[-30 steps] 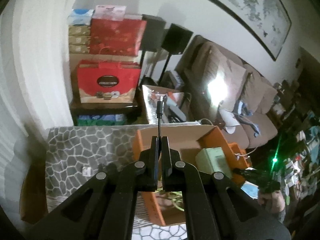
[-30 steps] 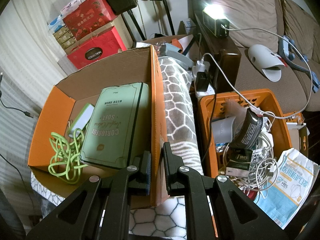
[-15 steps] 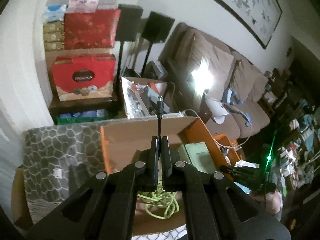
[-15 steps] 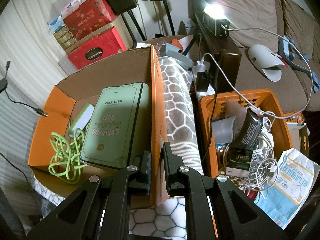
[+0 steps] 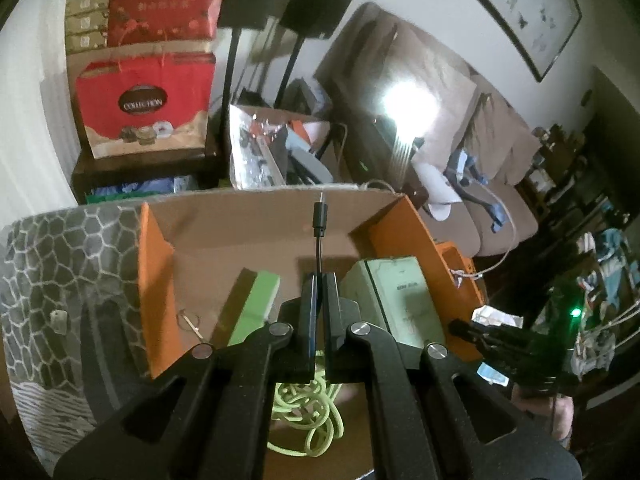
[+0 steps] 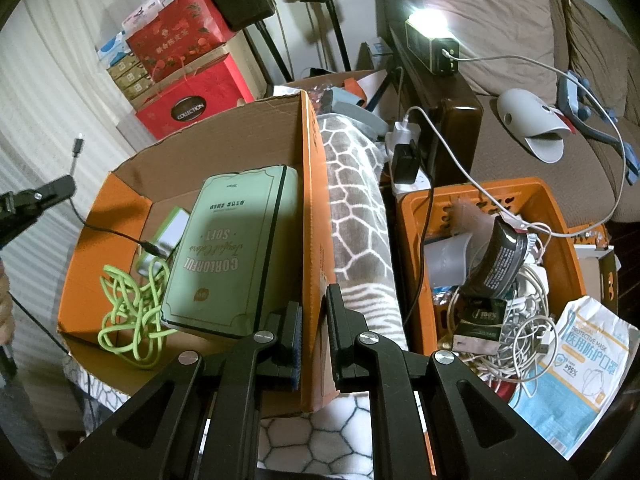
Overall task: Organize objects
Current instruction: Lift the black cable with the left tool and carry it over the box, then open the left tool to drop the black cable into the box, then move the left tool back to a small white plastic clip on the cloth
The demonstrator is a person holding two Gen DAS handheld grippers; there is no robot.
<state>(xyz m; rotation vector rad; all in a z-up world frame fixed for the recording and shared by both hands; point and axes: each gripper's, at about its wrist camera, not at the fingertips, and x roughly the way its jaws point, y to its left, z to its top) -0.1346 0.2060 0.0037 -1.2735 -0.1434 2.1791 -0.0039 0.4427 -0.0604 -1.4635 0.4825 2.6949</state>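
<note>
My left gripper (image 5: 319, 280) is shut on a thin black cable (image 5: 319, 240) whose plug sticks up above the orange cardboard box (image 5: 156, 264). In the right wrist view the left gripper (image 6: 60, 190) hangs over the box's left side and the cable (image 6: 104, 232) droops into the box. The box holds a green notebook (image 6: 232, 252), a coiled green cord (image 6: 132, 308) and a small green box (image 6: 170, 232). My right gripper (image 6: 314, 312) is shut on the box's right wall (image 6: 312, 216).
An orange basket (image 6: 560, 216) full of white cables, a black tube and packets stands right of the box. A mask packet (image 6: 588, 364) lies beside it. A patterned blanket (image 6: 356, 208) covers the surface. Red gift bags (image 5: 144, 104), speaker stands and a sofa are behind.
My left gripper has moved over the box and lowered, so the black cable's lower end now lies inside the box. My right gripper has kept its hold on the box wall.
</note>
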